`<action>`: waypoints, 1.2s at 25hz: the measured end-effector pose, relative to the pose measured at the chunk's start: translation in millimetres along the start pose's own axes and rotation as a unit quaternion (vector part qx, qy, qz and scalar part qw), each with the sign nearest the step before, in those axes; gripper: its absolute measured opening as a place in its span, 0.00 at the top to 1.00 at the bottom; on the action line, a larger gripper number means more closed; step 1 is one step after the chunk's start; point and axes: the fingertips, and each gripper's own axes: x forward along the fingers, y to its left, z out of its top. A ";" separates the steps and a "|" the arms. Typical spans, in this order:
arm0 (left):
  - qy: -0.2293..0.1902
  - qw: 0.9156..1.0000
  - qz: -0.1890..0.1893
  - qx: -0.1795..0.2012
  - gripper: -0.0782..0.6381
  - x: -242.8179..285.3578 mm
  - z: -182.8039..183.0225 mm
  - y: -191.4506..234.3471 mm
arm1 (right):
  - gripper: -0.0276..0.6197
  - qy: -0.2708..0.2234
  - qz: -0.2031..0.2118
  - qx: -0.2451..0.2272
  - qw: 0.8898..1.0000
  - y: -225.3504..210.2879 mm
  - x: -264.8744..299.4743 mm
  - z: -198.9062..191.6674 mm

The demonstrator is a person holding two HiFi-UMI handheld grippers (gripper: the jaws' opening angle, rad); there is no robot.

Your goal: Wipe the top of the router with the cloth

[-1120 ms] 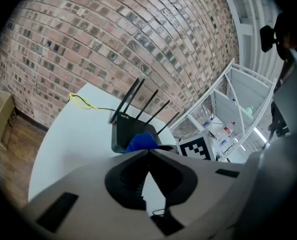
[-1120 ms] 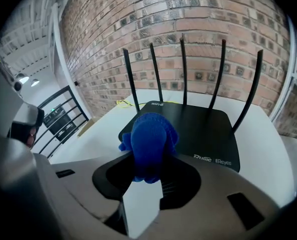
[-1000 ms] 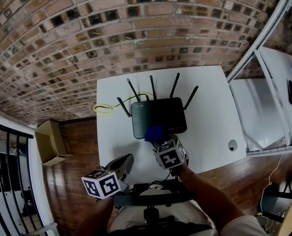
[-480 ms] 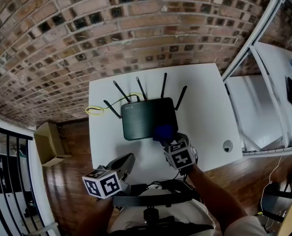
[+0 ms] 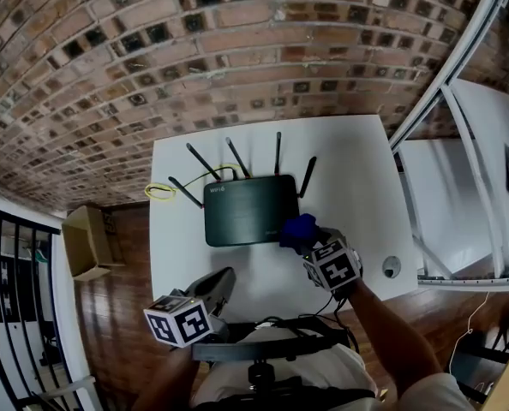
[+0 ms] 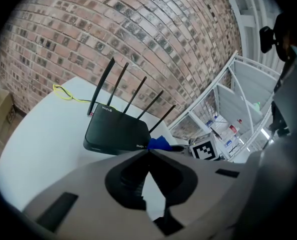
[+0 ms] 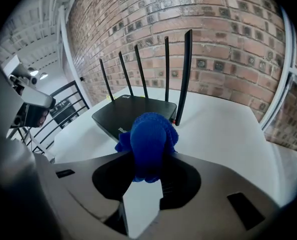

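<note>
While clamped between the jaws of the right gripper (image 7: 147, 165), cloth (image 7: 149, 139): blue, bunched into a ball, at the near right corner of the router (image 5: 250, 210); contact with its top unclear.
Right gripper: closed on the cloth, low over the table (image 5: 357, 169), just right of the router.
Left gripper (image 6: 148, 152): jaws tip to tip, nothing between them; held by the table's near edge, well apart from the router.
Router: black, flat, mid-table toward the far side, five antennas (image 5: 278, 151) upright along its far edge.
In the way: antennas at the far side only; yellow cable (image 5: 160, 191) looped on the table at the far left.
Behind: brick wall (image 5: 194, 58) close along the table's far edge.
Right side: white shelving (image 5: 460, 152) just beside the table, items on it too small to name.
Left side: black railing (image 5: 14, 306) beyond the wooden floor (image 5: 117, 306).
Container: cardboard box (image 5: 87, 242) on the floor left of the table; contents not visible.
Open room: bare white top right of the router and on its near side; round hole (image 5: 392, 266) by the near right corner.
</note>
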 end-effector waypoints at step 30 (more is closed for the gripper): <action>-0.031 0.997 0.073 -0.005 0.85 -13.9 -16.4 2.2 | 0.75 -0.025 -0.167 -0.048 0.985 -113.5 16.6 14.8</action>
